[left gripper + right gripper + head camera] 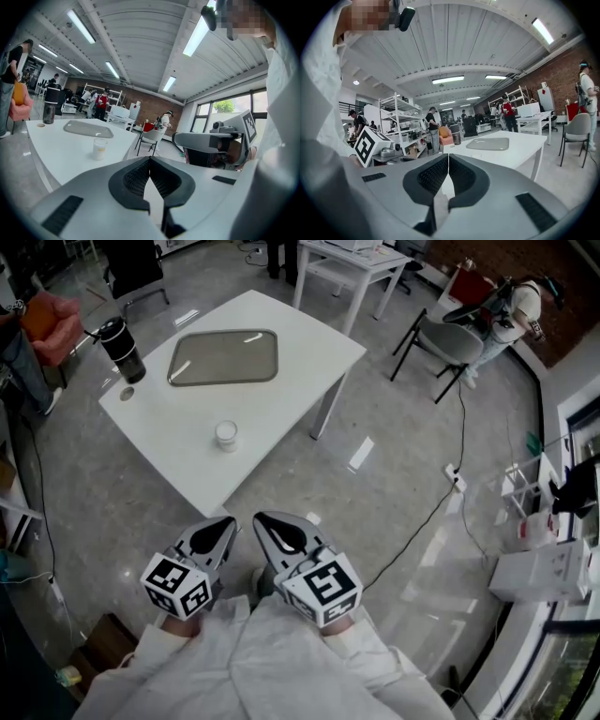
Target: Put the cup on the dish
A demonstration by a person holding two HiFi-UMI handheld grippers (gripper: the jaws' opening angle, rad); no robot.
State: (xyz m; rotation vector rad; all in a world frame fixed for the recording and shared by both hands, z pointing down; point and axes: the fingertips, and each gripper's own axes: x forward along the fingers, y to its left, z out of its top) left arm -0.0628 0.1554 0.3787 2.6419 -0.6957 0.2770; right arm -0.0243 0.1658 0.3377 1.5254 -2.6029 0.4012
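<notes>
A: Where is the small translucent white cup [226,435]?

B: It stands upright on the near part of the white rectangular table [298,331], on bare tabletop. It is well apart from the grey rounded-corner dish [223,357], which lies flat further back near the table's middle. So the cup is not yet on the dish.

A: And the tools?

B: The left gripper [223,524] and the right gripper [266,520] sit side by side close to the person's body. They are over the floor, short of the table edge. Each gripper's own view shows its ribbed jaws pressed together with nothing between them.

A: Why closed and empty?

B: I'd say nothing needs carrying yet, because the person stands off from the table. Both grippers point roughly toward it, tilted a little downward, which suits an approach.

A: What does the next move need?

B: Probably one gripper has to open its jaws before it can close round the cup's side. The tall black tumbler [123,350] at the far left corner is well clear of the path from cup to dish.
</notes>
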